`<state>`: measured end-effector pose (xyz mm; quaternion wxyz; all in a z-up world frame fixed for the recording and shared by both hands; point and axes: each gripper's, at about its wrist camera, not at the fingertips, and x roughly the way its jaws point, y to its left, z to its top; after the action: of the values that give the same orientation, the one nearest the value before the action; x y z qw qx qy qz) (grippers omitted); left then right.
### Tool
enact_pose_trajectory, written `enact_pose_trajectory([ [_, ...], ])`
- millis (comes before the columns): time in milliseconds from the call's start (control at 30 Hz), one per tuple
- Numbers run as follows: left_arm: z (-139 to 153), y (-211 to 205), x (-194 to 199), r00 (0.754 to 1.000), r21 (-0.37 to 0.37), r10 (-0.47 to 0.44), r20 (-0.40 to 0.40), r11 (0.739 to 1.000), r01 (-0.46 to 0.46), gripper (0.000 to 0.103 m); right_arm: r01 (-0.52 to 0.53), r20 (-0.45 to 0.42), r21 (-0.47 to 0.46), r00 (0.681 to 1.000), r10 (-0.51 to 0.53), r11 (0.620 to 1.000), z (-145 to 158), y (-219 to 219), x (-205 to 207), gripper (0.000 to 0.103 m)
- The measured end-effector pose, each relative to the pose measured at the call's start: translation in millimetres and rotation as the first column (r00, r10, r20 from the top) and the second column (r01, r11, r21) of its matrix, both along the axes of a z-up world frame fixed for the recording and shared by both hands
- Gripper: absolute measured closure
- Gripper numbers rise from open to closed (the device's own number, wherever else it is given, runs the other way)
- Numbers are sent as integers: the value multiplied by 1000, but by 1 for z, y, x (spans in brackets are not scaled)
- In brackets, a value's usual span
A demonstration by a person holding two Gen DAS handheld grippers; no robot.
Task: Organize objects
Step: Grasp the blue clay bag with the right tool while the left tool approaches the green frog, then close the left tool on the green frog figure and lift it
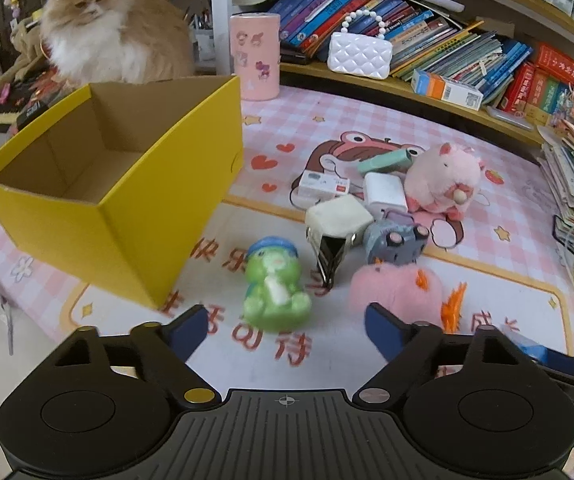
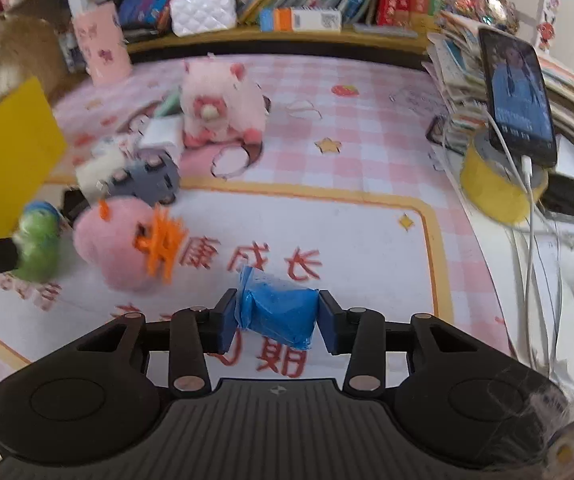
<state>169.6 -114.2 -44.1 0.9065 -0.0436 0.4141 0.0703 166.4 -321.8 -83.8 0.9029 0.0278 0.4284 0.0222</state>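
A blue wrapped packet [image 2: 277,312] is clamped in the right gripper [image 2: 275,320] above the surface [image 2: 367,220] — the left gripper [image 1: 287,328] is spread wide, the green toy [image 1: 275,286] at twelve o'clock, the yellow box [image 1: 127,200] at ten.

matt cardboard box [image 1: 99,184], fluffy plush toy [image 1: 395,292], crinkly plastic packet [image 2: 277,312]

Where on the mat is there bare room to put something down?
Bare mat lies between the pink fluffy toy and the yellow tape roll. The yellow box looks empty. It is crowded around the green toy and gray toy car.
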Motion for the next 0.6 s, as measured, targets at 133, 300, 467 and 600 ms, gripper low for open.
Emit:
enact_pose_trajectory([
  [133, -9, 3, 22, 999, 36, 39, 3, 999, -39, 33, -50, 45, 2, 998, 50, 999, 20, 1, -1, 65],
  [300, -27, 11, 52, 997, 47, 50, -53, 998, -47, 35, -103, 67, 31, 993, 101, 994, 34, 4, -2, 65],
  [467, -49, 17, 60, 991, -7, 54, -122, 998, -55, 55, -124, 52, 69, 991, 120, 990, 38, 7, -3, 65],
  [600, -46, 17, 50, 993, -24, 48, -107, 998, -51, 61, -127, 61, 68, 991, 123, 990, 38, 10, -7, 65],
])
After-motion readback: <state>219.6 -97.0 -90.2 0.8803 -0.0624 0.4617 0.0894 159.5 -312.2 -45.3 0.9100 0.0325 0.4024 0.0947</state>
